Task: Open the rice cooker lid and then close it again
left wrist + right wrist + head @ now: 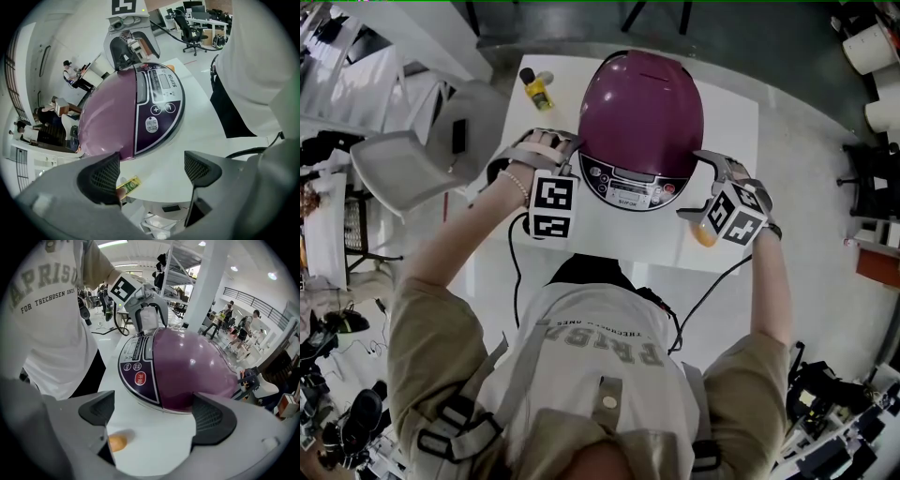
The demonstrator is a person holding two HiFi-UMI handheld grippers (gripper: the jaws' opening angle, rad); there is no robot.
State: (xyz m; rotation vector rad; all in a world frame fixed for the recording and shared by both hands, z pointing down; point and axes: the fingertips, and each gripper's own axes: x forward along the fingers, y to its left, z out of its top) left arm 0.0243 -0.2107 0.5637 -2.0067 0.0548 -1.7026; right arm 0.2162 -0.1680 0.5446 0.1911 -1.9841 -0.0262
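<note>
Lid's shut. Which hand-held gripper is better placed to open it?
Left, but only marginally. The left hand-held gripper, open, sits close beside the purple domed rice cooker, near its control panel. The right hand-held gripper, also open, stands slightly further off, by a small orange object.

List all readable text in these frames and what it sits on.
"FOR THECHOSEN ONES", under cut-off "APRIS": person's white T-shirt.
Roughly "SUPOR", blurred: dark control panel of the purple domed rice cooker.
Panel button labels and the small yellow bottle label: too small to read.
</note>
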